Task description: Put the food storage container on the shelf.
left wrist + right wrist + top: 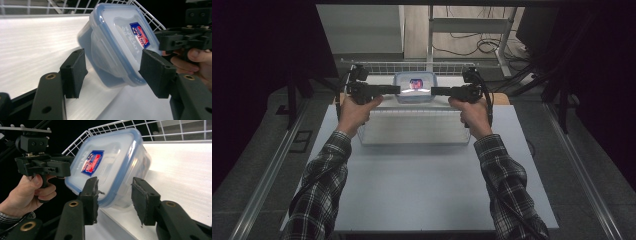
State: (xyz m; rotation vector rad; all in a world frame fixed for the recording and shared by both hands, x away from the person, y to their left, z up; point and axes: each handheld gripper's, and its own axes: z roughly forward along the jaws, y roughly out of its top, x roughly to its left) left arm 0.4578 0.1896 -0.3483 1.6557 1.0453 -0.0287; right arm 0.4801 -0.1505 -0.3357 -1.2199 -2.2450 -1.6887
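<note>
A clear plastic container (pixel 414 86) with a blue-rimmed lid and a red-and-blue label is held up, tilted, at the far end of the table between both grippers. My right gripper (pixel 434 91) comes in from the right. In the right gripper view its pads (pixel 91 197) clamp the container (pixel 110 162) at its near corner, one on the lid side and one on the base side. My left gripper (pixel 397 90) reaches in from the left. In the left gripper view it (pixel 113 67) stands open around the container (pixel 117 42), and its left pad (pixel 73 72) is clear of the base.
A white wire rack (pixel 412 66) runs along the back edge behind the container. Below it lies a pale ribbed surface (pixel 37 45); a translucent box-like tray (pixel 412 127) sits just in front. The grey table top (pixel 422 185) spreads toward me between the plaid sleeves.
</note>
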